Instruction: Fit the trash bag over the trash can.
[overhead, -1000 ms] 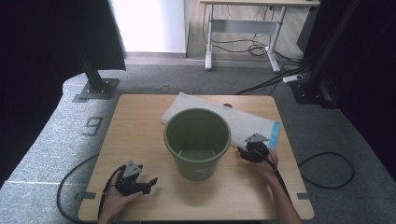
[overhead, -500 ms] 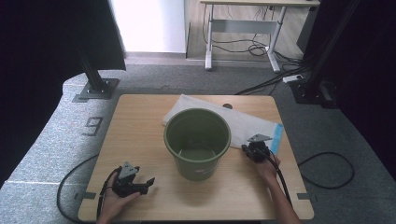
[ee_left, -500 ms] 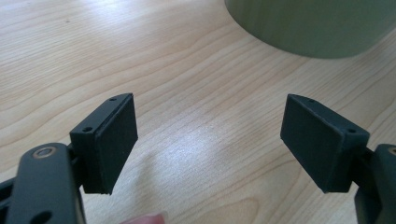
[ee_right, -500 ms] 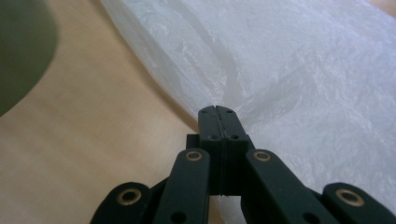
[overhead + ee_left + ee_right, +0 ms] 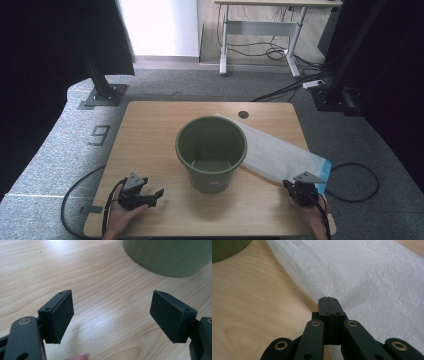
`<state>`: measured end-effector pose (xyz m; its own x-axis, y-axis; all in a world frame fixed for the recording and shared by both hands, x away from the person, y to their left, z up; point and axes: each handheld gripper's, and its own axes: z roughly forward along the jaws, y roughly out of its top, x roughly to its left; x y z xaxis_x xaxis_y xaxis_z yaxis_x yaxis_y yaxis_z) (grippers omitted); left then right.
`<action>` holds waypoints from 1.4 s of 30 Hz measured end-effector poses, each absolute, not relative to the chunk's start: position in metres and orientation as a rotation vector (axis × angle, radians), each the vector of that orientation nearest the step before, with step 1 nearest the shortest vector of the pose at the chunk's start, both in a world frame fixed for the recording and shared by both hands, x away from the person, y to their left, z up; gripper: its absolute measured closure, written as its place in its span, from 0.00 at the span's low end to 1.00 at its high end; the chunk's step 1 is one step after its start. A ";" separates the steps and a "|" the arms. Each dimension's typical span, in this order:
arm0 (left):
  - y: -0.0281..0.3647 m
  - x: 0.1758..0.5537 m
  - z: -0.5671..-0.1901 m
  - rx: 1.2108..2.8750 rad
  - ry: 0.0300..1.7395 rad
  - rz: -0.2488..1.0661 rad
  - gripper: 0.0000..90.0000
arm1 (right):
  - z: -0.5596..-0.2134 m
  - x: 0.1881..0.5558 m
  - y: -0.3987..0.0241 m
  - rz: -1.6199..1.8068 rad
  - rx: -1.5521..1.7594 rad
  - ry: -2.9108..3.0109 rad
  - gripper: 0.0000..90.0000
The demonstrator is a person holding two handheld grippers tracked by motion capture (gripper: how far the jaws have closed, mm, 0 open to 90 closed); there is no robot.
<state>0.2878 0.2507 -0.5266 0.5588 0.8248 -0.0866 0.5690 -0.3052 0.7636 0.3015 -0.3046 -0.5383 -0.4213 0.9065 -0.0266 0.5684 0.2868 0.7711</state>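
Observation:
A green bucket (image 5: pixel 210 175) stands upright in the middle of the wooden table (image 5: pixel 150 130), its inside bare. A white plastic bag (image 5: pixel 280 152) with a blue end lies flat from behind the bucket out to the table's right edge. My right gripper (image 5: pixel 301 190) sits at the near right corner, shut on the bag's near edge; in the right gripper view the film (image 5: pixel 367 272) spreads away from the closed tips of that gripper (image 5: pixel 328 300). My left gripper (image 5: pixel 154 196) rests near the front left, open, with bare wood between the jaws (image 5: pixel 112 315) and the bucket's wall (image 5: pixel 170 257) ahead.
A round cable hole (image 5: pixel 243 114) sits in the table's far edge. Black stand bases (image 5: pixel 102 95) rest on the grey floor at left and right. A cable (image 5: pixel 357 182) loops off the table's right side. A desk frame (image 5: pixel 260 30) stands at the back.
The right gripper shut on the bag beside the bucket, then drew back to the near right corner, dragging the bag rightward from behind the bucket. The left gripper barely moved.

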 end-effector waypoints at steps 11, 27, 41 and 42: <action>0.252 0.287 -0.527 1.991 1.149 0.414 0.21 | -0.516 0.311 -0.255 1.049 1.125 2.079 0.57; 0.259 0.287 -0.525 1.913 1.178 0.355 0.20 | -0.546 0.390 -0.185 1.079 1.071 2.261 0.50; 0.262 0.287 -0.525 1.908 1.178 0.358 0.20 | -0.552 0.411 -0.167 1.071 1.067 2.290 0.67; 0.262 0.287 -0.525 1.911 1.178 0.358 0.20 | -0.552 0.411 -0.167 1.074 1.066 2.292 0.69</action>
<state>0.2875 0.2618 -0.5254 0.5172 0.8372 -0.1777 0.5966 -0.2038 0.7762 0.4110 -0.1667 -0.5518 -0.6332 0.7734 -0.0292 0.4726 0.4162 0.7768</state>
